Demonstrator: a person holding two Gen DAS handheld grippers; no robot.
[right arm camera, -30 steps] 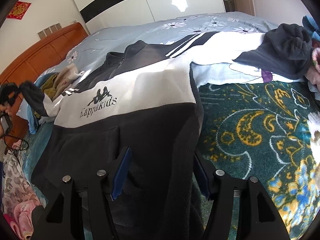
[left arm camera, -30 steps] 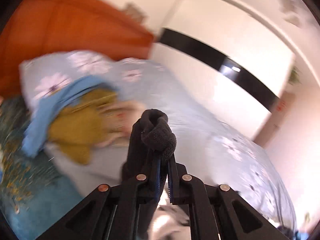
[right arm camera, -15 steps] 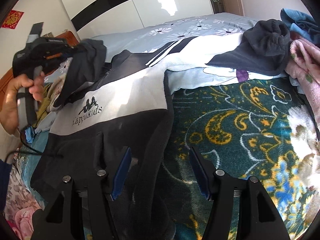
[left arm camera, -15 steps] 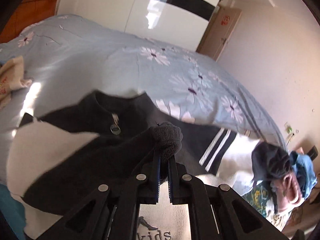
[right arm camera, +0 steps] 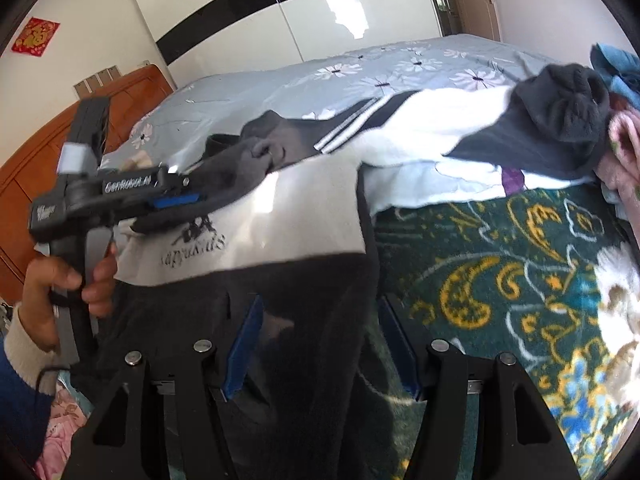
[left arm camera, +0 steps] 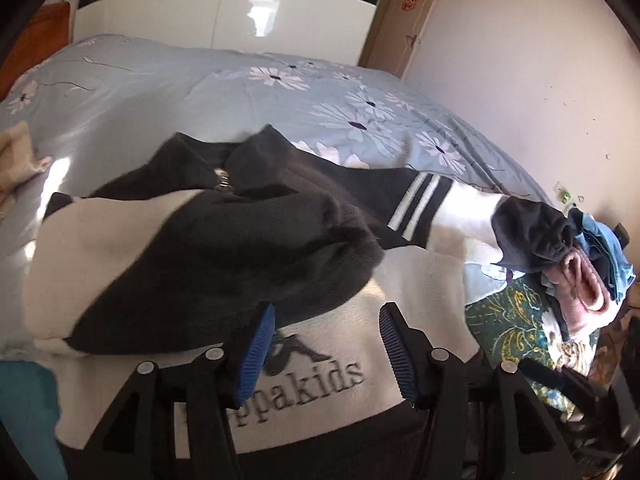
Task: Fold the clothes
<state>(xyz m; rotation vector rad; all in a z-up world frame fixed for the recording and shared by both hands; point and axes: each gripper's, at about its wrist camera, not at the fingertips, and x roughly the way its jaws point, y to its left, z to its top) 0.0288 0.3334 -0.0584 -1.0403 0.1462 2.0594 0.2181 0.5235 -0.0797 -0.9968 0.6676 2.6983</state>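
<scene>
Black-and-white fleece jacket [left arm camera: 420, 280] lies spread front-up on the bed [left arm camera: 160, 92], half on the light-blue floral duvet [right arm camera: 360, 68], half on the dark green patterned blanket [right arm camera: 500, 260]. All positions below are relative to the jacket.

Left tool [left arm camera: 324, 340]: over the white chest band, just above the "Kappa Kids" logo [left arm camera: 304, 376]. Jaws opening now. The left sleeve [left arm camera: 224, 256] is folded across the chest; its dark cuff end lies just ahead of the blue pads [left arm camera: 256, 344], brushing the left one, not pinched. From the right wrist camera the same tool [right arm camera: 176, 200] sits low on the folded sleeve, a hand [right arm camera: 68, 284] on its grip.

Right tool [right arm camera: 320, 344]: at the lower hem, over the black bottom panel. Jaws parted, pads [right arm camera: 244, 344] on either side of the jacket's dark edge, which runs up between them; no squeeze visible, so I read it as not gripping.

Other sleeve [left arm camera: 452, 208]: stretched straight out to the far side, two white stripes near the shoulder, the dark cuff [right arm camera: 560, 112] bunched against a pile of pink and blue clothes [left arm camera: 592, 272].

Collar and zip pull [left arm camera: 222, 184]: at the top, toward the wooden headboard [right arm camera: 52, 152].
</scene>
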